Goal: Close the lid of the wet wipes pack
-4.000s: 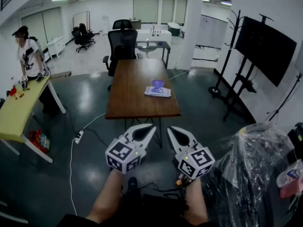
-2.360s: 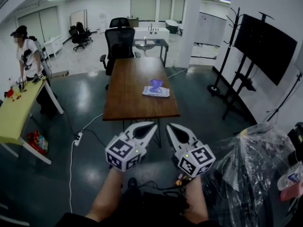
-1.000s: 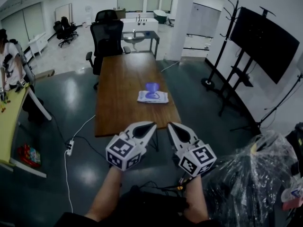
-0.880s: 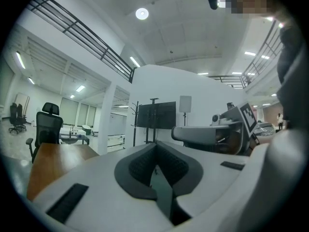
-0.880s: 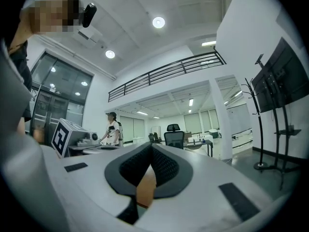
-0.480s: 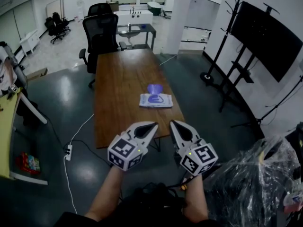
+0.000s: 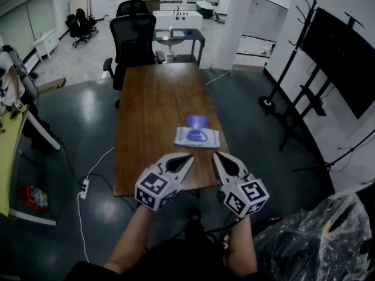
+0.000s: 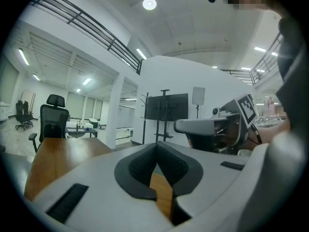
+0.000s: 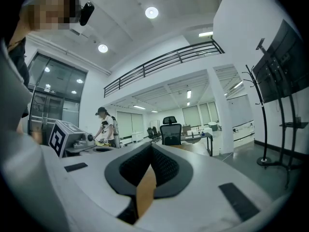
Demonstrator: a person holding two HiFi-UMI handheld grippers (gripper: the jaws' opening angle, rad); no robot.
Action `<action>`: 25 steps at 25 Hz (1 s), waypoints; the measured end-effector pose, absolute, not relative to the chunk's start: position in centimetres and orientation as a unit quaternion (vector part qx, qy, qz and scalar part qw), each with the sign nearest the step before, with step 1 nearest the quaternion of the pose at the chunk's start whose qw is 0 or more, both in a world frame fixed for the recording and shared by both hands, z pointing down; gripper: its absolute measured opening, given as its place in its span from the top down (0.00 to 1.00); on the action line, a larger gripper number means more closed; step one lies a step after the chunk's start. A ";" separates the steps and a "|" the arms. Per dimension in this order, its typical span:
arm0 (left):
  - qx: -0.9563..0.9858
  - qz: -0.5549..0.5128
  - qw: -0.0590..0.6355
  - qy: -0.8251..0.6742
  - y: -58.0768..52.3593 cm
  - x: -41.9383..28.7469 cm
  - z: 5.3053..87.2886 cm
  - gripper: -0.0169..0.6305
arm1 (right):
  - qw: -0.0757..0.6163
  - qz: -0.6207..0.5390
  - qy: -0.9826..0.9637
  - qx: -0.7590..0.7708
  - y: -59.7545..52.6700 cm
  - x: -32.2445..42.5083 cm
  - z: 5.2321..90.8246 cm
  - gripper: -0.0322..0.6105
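Head view: wet wipes pack flat on brown worktop, twd its near end; purple lid stands open.
Left tongs: pressed together, empty, short of pack.
Right tongs: pressed together, empty, beside left.

The left claw had its jaws together at the tips with nothing between them. Brown tabletop showed through the slit. The right claw hung close on the right. A black chair stood at the tabletop's far end, and a dark screen stood beyond.
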State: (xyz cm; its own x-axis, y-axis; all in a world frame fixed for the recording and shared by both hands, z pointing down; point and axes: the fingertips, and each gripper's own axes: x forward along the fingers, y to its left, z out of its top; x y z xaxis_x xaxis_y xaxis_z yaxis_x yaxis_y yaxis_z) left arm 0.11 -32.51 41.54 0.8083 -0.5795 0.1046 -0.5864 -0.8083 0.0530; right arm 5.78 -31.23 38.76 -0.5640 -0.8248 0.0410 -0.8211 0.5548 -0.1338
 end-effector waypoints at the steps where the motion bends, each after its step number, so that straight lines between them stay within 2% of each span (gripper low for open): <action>1: 0.948 0.044 0.043 -0.312 -33.5 0.5 41.9 0.97 | 0.008 -0.072 0.883 -0.463 -32.4 6.3 39.4 0.94; 16: 0.906 0.123 0.107 -0.392 -47.6 4.5 52.0 0.97 | -0.096 -0.138 0.895 -0.413 -50.2 12.7 50.1 0.94; 25: 0.883 0.177 0.134 -0.414 -51.6 4.9 58.4 0.97 | -0.191 -0.146 0.883 -0.403 -59.8 13.9 56.9 0.94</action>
